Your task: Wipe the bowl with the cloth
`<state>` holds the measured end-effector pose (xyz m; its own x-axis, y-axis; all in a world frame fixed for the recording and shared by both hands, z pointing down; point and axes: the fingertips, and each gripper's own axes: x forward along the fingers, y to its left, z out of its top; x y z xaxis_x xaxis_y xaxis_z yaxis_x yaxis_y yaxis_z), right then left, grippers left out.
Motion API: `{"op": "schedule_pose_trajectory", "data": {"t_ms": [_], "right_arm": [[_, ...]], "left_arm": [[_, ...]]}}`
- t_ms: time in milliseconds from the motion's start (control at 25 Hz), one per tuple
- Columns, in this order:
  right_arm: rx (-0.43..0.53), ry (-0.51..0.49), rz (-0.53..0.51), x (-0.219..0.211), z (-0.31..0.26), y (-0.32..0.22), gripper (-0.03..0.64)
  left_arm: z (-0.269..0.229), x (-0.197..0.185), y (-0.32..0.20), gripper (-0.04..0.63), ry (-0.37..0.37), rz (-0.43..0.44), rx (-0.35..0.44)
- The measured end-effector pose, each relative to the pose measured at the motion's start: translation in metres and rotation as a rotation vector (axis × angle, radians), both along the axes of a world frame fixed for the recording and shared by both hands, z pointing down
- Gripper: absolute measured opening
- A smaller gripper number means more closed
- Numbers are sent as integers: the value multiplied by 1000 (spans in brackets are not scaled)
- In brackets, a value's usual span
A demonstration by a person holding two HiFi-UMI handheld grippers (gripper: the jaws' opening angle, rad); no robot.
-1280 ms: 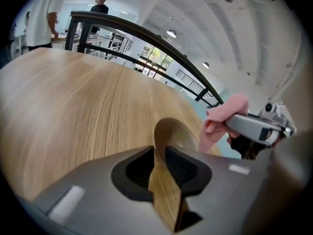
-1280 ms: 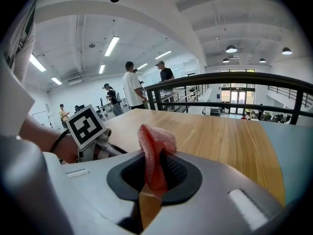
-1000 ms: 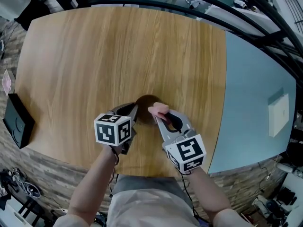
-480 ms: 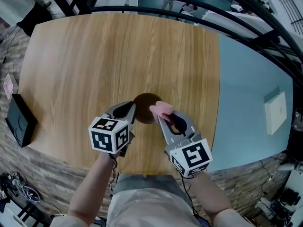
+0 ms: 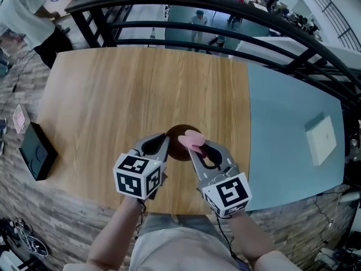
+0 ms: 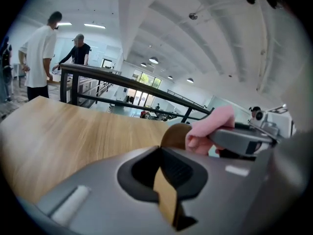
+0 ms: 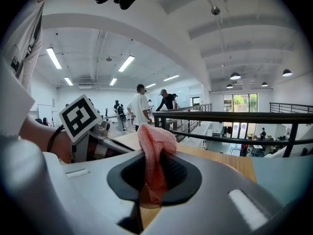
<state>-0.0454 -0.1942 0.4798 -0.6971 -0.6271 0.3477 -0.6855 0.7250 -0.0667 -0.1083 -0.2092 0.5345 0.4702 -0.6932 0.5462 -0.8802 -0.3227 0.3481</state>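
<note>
Your bowl [image 5: 177,147] is up off the counter [image 5: 113,95], held in front of you. It looks like thin, stiff wood, probably light, so it should not fight you. The left gripper [image 5: 163,143] has its jaws closed on the bowl's thin wall at the near rim. That is a narrow hold, and I'd expect the bowl to swing if you press hard. The pink cloth [image 5: 193,139] is soft and knitted, bunched between the closed jaws of the right gripper [image 5: 192,150], with its free end lying against the bowl's edge. Below you the counter is bare wood. A dark railing [image 5: 225,10] runs along its far side, and a black box [image 5: 37,151] sits well to your left. Nothing stands between cloth and bowl
</note>
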Motion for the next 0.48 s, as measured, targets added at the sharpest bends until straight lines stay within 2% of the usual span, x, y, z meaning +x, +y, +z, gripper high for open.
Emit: {"op": "schedule_pose_trajectory", "data": {"t_ms": [160,480], "right_arm": [[58,10,1,3,-33,13,40],[167,59,-6,10,-96,43,38]], "left_arm": [[-46,14,16,8,-16,18,66],[-122,34,45,8,-187,61,230]]}}
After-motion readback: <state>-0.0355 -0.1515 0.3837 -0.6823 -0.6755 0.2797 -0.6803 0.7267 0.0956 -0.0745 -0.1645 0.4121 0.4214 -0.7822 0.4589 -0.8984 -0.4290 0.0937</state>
